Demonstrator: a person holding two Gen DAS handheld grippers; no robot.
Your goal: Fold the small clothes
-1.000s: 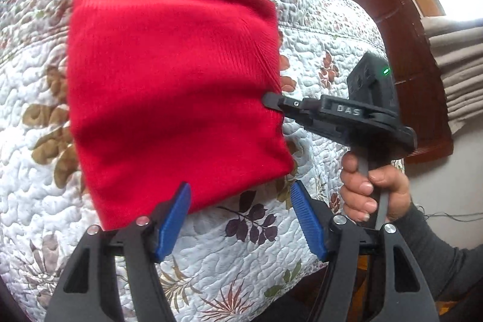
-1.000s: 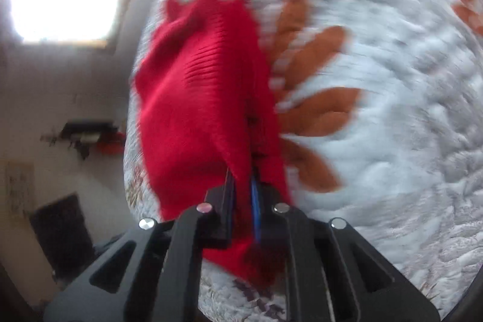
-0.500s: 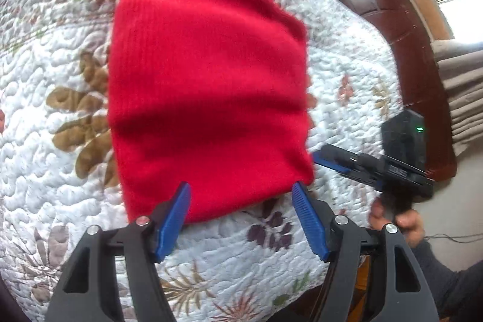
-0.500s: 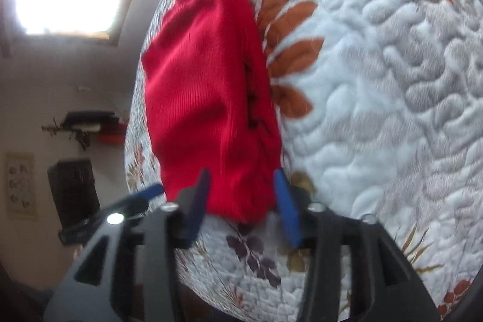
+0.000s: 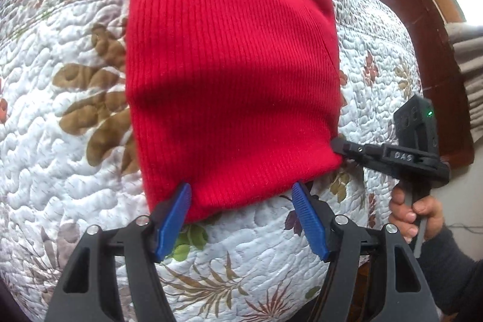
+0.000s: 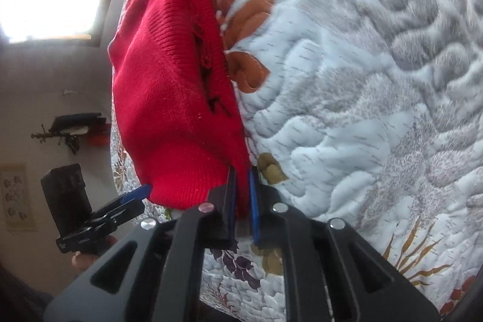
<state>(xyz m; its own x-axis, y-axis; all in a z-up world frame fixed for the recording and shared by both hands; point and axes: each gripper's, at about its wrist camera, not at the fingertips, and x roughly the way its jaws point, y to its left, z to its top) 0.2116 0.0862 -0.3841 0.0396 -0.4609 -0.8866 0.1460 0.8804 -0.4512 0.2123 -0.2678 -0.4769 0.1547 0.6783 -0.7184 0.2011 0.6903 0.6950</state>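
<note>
Here the right gripper (image 6: 241,198) is pinched tight on the near corner of the red knit top (image 5: 229,74), likely so it can lift or tug that corner for another fold. The left gripper (image 5: 241,219) has its blue fingers (image 5: 173,219) spread wide at 6 o'clock of the top, right by its near edge but holding nothing, maybe waiting to grab. The top lies folded on the flowery quilt (image 5: 60,141) of the bed; no box or basket shows.

The red knit garment (image 6: 169,98) hides its corner between the right gripper (image 6: 243,198) fingers (image 6: 231,201).
</note>
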